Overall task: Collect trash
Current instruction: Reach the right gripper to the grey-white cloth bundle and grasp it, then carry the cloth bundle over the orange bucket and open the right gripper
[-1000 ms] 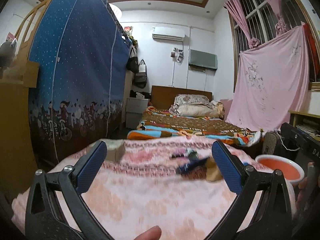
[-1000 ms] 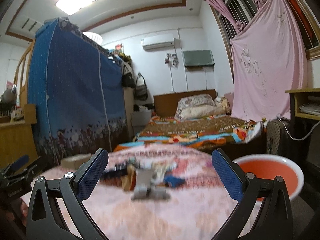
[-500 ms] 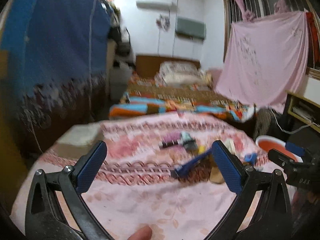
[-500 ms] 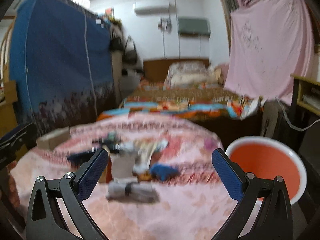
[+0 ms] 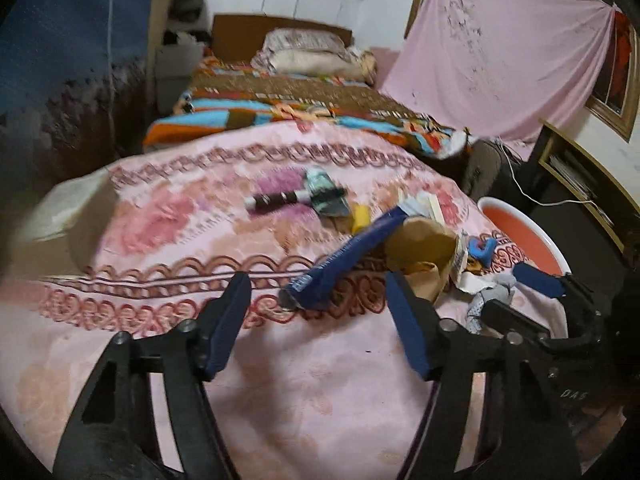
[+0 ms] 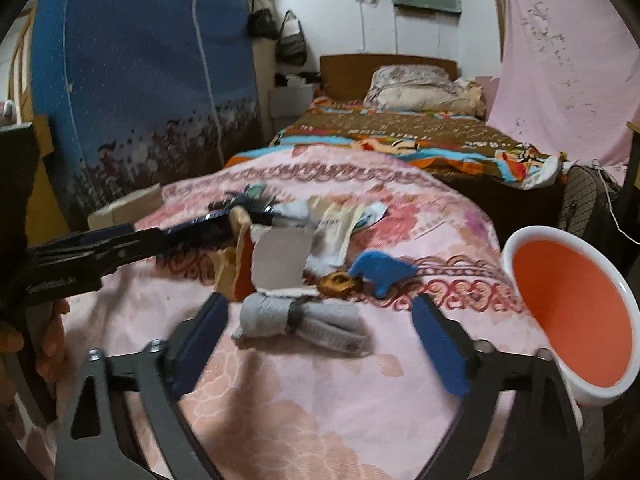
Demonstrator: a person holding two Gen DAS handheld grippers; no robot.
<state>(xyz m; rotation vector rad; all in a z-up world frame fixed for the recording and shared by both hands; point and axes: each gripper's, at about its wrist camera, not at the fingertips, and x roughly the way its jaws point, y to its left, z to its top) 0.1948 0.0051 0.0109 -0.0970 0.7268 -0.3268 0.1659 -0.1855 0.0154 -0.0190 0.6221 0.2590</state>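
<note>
Trash lies scattered on a pink flowered bedspread (image 5: 168, 240). My left gripper (image 5: 318, 292) hovers low over it, jaws closing, with the near end of a long blue wrapper (image 5: 344, 260) between the tips and not pressed. A brown paper bag (image 5: 424, 248) lies just right of the wrapper. My right gripper (image 6: 320, 304) is also closing, its pads either side of a grey rolled cloth bundle (image 6: 300, 320) without touching it. In the right wrist view the left gripper (image 6: 156, 238) reaches in from the left. An orange basin with a white rim (image 6: 568, 312) stands at the right edge.
A grey card (image 6: 280, 260), a blue crumpled piece (image 6: 380, 270), a dark tube (image 5: 276, 202) and a teal wrapper (image 5: 324, 192) lie farther back. A cardboard box (image 5: 60, 216) sits at the left. A bed (image 6: 400, 132) and a blue fabric wardrobe (image 6: 140, 80) stand beyond.
Both grippers tipped downward and came closer to the trash pile. Both pairs of jaws narrowed from wide open. The blue wrapper and the grey bundle now lie between the fingertips.
</note>
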